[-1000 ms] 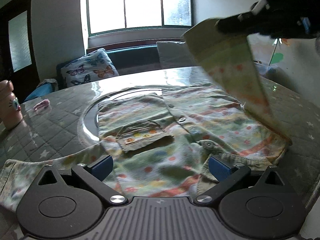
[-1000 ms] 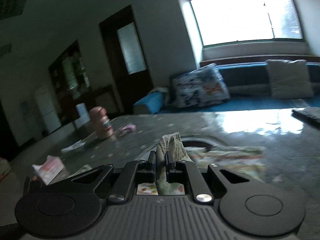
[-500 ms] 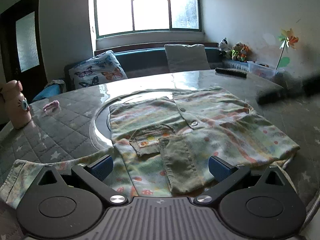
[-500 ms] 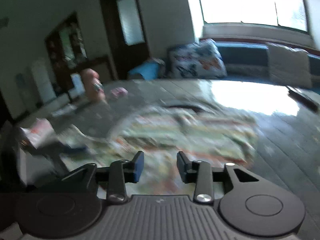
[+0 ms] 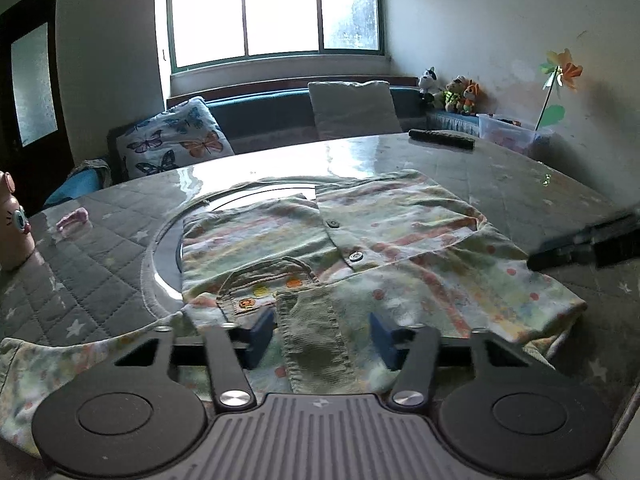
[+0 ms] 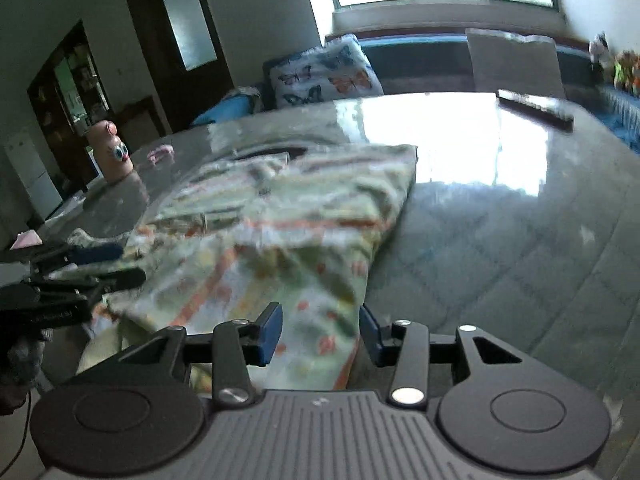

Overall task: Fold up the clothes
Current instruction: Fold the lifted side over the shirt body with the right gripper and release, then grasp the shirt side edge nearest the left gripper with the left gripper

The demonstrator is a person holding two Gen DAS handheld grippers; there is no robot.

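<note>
A small pale green shirt with orange and yellow dots, buttons and a chest pocket lies flat on the quilted table. Its right sleeve lies folded over the front, and the cuff runs between the blue pads of my left gripper. Those jaws are closing, with a gap still showing on both sides of the cuff. The other sleeve is spread out at the lower left. My right gripper stands open low over the shirt's right edge, with cloth under its pads and nothing pinched.
A pink bottle with cartoon eyes and a small pink item sit at the table's left. A dark remote lies at the far side. A round glass turntable is under the shirt. A cushioned bench runs beneath the window.
The right gripper let go of the lifted sleeve, which now lies folded over the shirt front, and sank to the shirt's right edge. The left jaws have narrowed around the cuff.
</note>
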